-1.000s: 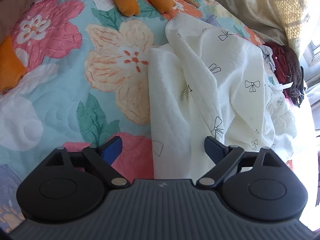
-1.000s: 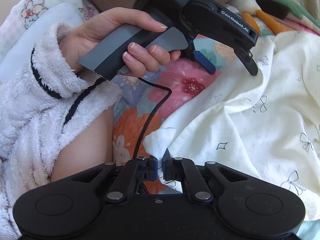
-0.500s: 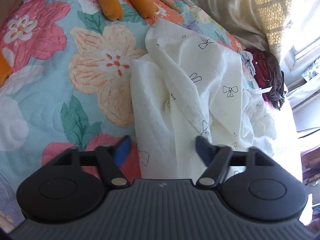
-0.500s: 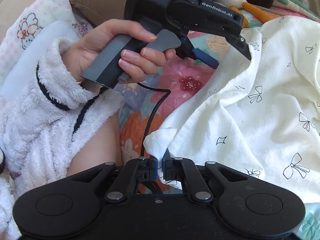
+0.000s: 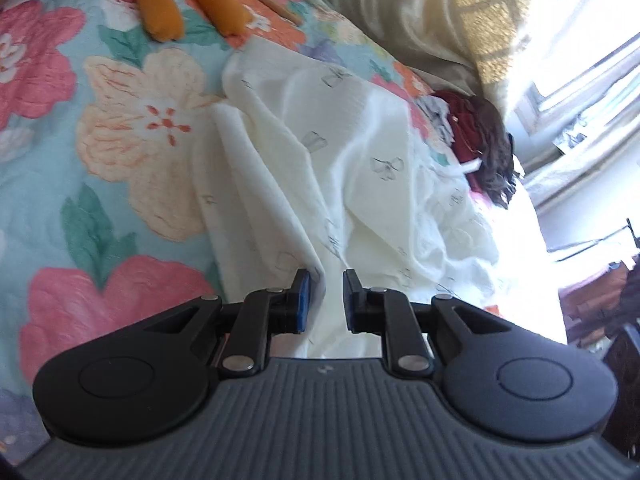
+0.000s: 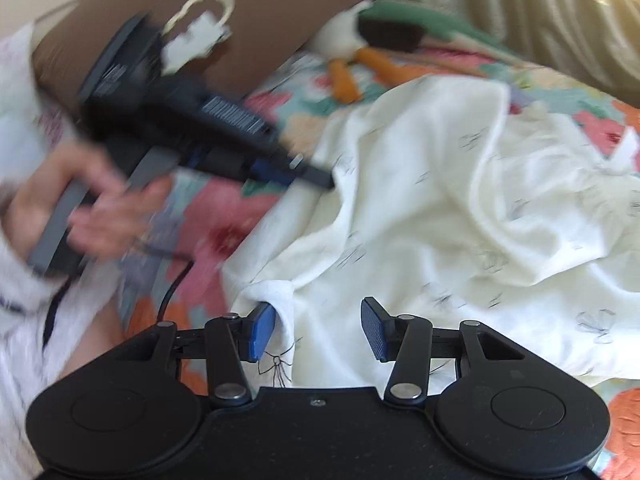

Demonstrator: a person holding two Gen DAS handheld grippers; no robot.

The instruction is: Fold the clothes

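Your left claw stood spread wide over the white bow-print garment a second ago; its jaws have just been closing, and a fold of that cloth now runs up between them, lying against the left-hand pad. A narrow gap still shows beside the other pad, so you cannot yet call it a firm pinch. Your right claw has gone the other way: it was pressed together on the garment's near corner, and its jaws have just been opening. They now stand spread, with the corner draped against the left-hand pad and free of the far one.

In the right wrist view your left hand and its tool are blurred, up and to the left of the right claw.

Ahead of the left claw the garment lies bunched in ridges, its long edge running away just left of the claw. Left of that edge the floral quilt is bare as far as the two orange plush legs at the far end. To the right, beyond the white cloth, a dark red pile of clothes sits near the bed's edge.
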